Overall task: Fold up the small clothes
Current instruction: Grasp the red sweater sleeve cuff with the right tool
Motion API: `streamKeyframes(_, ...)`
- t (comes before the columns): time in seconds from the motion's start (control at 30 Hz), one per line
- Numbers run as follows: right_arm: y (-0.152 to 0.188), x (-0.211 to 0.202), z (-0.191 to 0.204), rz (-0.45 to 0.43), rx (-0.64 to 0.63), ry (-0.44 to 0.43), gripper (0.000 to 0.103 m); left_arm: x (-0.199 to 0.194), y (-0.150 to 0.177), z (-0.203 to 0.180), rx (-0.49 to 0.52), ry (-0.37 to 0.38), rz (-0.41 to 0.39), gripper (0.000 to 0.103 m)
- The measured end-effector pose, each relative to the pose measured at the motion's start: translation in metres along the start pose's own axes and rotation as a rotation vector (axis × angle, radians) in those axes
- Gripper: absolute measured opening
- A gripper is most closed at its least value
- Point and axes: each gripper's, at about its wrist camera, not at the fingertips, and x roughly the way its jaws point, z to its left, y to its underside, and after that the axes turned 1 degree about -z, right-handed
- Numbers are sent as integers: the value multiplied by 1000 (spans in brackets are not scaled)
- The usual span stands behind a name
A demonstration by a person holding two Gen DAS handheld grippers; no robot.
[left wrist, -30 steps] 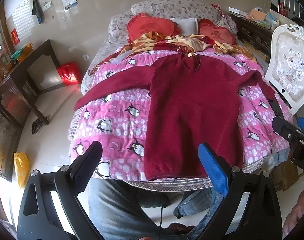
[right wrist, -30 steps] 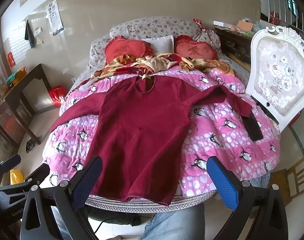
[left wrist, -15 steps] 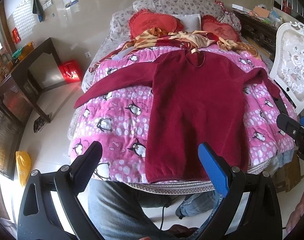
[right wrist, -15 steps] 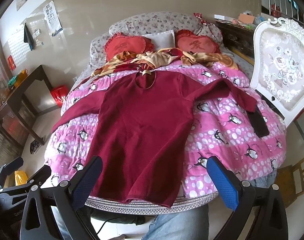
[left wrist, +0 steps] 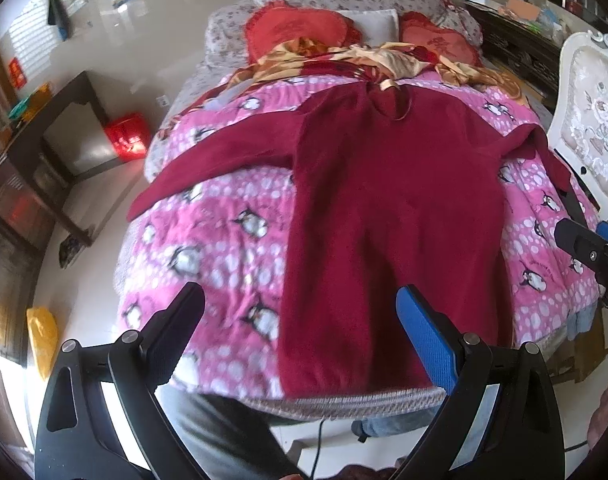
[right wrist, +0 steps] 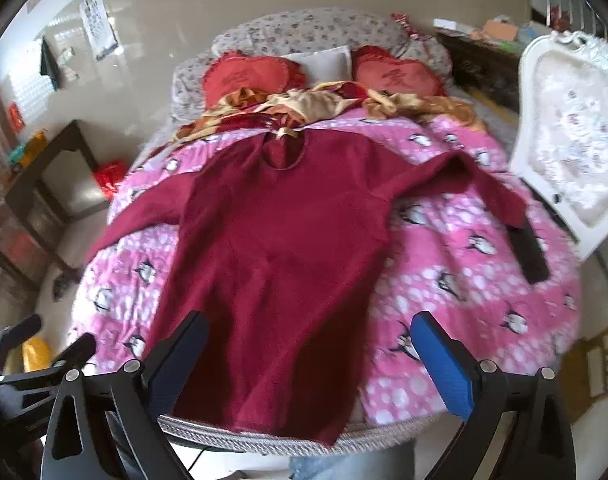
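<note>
A dark red long-sleeved top lies flat and spread out on a pink penguin-print quilt, neck toward the pillows, both sleeves stretched sideways. It also shows in the right wrist view. My left gripper is open and empty, above the hem's left part near the bed's front edge. My right gripper is open and empty, above the hem's right part. The right gripper also shows at the right edge of the left wrist view.
Red heart cushions and a gold and red cloth lie at the bed's head. A white ornate chair stands to the right, a dark table and red bag to the left. My legs are below the bed's edge.
Both grippers have moved forward and closer over the bed, so the red top looks larger. Both stay open and empty. The top has not moved.
</note>
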Motion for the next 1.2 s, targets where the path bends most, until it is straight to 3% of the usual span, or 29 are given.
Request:
streamKeyframes(0.23, -20, 43, -44, -30, 63, -73, 100, 60, -40, -31, 15, 94, 40, 97)
streamKeyframes(0.37, -43, 90, -104, 1, 203, -174, 99, 89, -66, -54, -4, 160, 49, 97)
streamKeyframes(0.47, -63, 125, -167, 8, 350, -141, 91, 110, -86, -77, -10, 192, 59, 97)
streamKeyframes(0.57, -82, 158, -228, -1, 455, -11, 85, 127, -98, -97, -15, 260, 69, 97)
streamKeyframes(0.63, -89, 182, -267, 11, 553, -6, 81, 138, -102, -107, -19, 315, 101, 97)
streamKeyframes(0.77, -83, 217, -333, 40, 825, -52, 71, 161, -104, -126, -29, 354, 155, 97)
streamKeyframes(0.93, -74, 249, -365, 59, 965, -94, 65, 171, -103, -136, -12, 355, 181, 97)
streamKeyframes(1.03, -80, 257, -381, 15, 994, -106, 62, 169, -103, -140, 2, 342, 171, 97)
streamKeyframes(1.2, -86, 252, -397, -76, 1053, -140, 45, 168, -97, -137, 10, 334, 172, 97)
